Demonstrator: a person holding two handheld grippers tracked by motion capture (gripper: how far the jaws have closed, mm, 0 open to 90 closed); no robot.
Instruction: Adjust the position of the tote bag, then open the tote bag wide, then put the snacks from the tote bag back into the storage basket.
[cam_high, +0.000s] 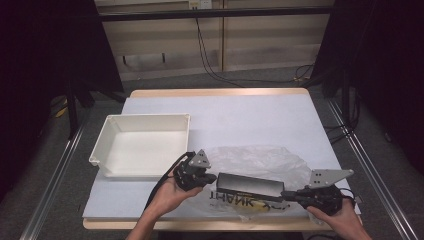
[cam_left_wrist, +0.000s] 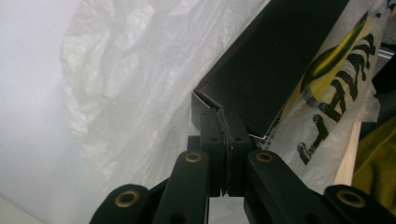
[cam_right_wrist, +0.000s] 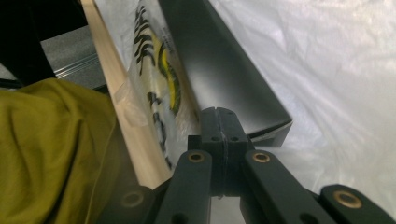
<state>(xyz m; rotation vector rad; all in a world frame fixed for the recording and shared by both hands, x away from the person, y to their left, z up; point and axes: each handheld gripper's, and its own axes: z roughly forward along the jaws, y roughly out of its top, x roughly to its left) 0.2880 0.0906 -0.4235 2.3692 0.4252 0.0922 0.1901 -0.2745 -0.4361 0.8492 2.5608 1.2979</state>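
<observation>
A long flat black box (cam_high: 249, 185) hangs between my two grippers over a crumpled clear plastic bag (cam_high: 260, 160) printed with black letters and a yellow mark. My left gripper (cam_high: 214, 178) pinches the box's left end. In the left gripper view its jaws (cam_left_wrist: 224, 114) are pressed together on the corner edge of the box (cam_left_wrist: 275, 60). My right gripper (cam_high: 287, 195) pinches the other end. The right gripper view shows its jaws (cam_right_wrist: 219, 112) closed at the near end of the box (cam_right_wrist: 219, 60), with the bag (cam_right_wrist: 327, 70) under it.
A white rectangular tray (cam_high: 145, 117) stands on the table's left half, beyond my left gripper. The table's wooden front edge (cam_right_wrist: 126, 107) runs close to the box. Olive-yellow clothing (cam_right_wrist: 51, 149) lies below that edge.
</observation>
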